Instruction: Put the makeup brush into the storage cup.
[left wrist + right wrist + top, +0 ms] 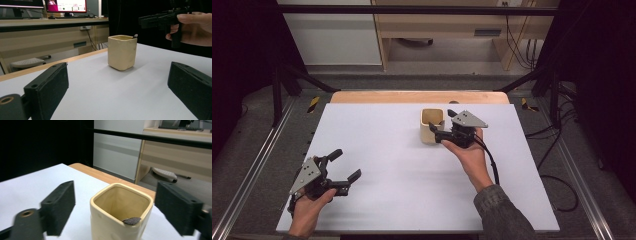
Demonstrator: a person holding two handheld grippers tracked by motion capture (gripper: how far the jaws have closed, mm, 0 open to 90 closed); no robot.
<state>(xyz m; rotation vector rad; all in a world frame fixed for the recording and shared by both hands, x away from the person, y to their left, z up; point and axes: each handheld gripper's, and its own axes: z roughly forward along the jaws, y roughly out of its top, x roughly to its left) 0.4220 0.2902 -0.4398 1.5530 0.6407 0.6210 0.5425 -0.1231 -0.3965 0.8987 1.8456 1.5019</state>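
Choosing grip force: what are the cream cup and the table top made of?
Cream cup: probably glazed ceramic, with a soft sheen, thick rounded rim and slightly dimpled walls. Table top: matte white sheet, possibly foam board or laminate, laid over a wooden edge.

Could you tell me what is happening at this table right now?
A person holds a two-jaw gripper in each hand over a white table. The right gripper is at a cream square cup, its jaws open on either side and not pressing it. A small dark object rests on the cup's rim. The left gripper sits open near the table's front left, holding nothing.
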